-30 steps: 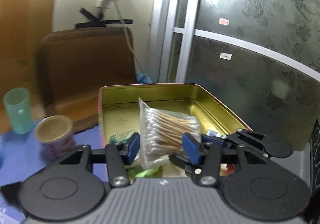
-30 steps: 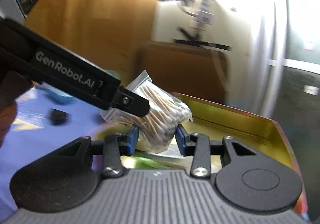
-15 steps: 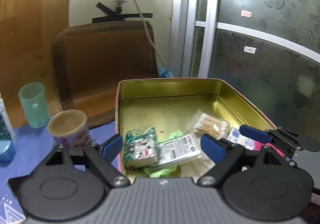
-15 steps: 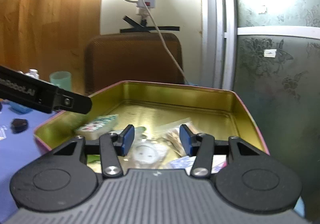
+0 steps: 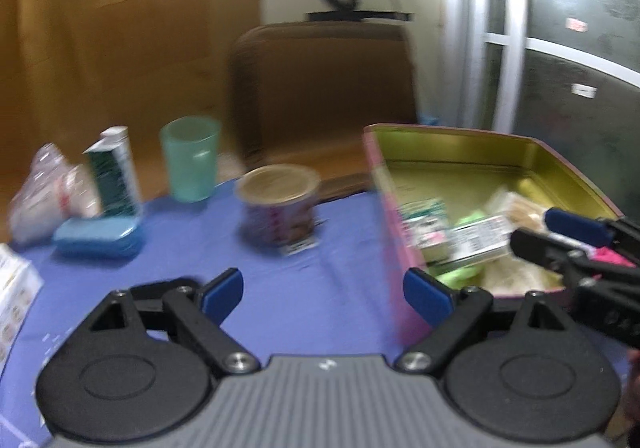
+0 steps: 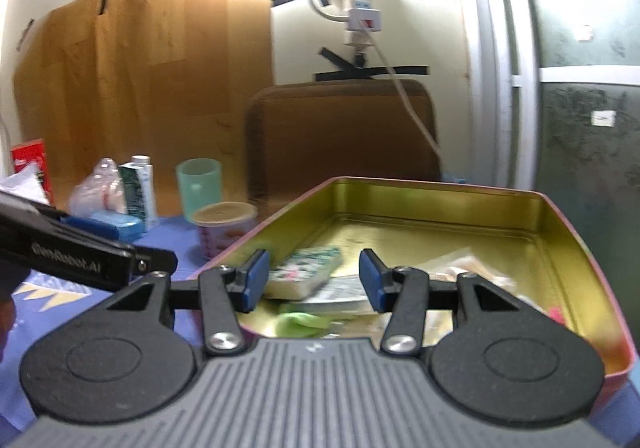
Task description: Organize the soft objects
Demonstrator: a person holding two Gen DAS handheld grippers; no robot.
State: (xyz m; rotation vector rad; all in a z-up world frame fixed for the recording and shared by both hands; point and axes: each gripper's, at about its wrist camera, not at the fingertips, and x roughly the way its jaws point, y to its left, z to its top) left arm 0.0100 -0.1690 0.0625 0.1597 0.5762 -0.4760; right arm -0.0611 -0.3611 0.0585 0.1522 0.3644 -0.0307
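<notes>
A gold-lined pink tin [image 6: 560, 232] holds a bag of cotton swabs [image 6: 460, 266], a green-patterned tissue pack [image 6: 308, 268], a labelled packet [image 5: 476, 240] and a green soft item [image 6: 304, 322]. The tin also shows in the left wrist view [image 5: 560, 168]. My left gripper [image 5: 324, 290] is open and empty over the blue cloth, left of the tin. My right gripper [image 6: 314, 280] is open and empty above the tin's near edge. A clear bag of soft white things [image 5: 44, 204] lies at the far left of the table.
On the blue tablecloth [image 5: 320, 288] stand a pink can [image 5: 280, 204], a teal cup [image 5: 192, 160], a green-white carton [image 5: 116, 172] and a blue case [image 5: 98, 236]. A brown chair [image 6: 344, 136] stands behind the table. A patterned box [image 5: 12, 296] sits at the left edge.
The left gripper let go of the cotton swab bag, which now lies in the tin. The left gripper opened wide and swung left over the cloth. The right gripper drew back slightly.
</notes>
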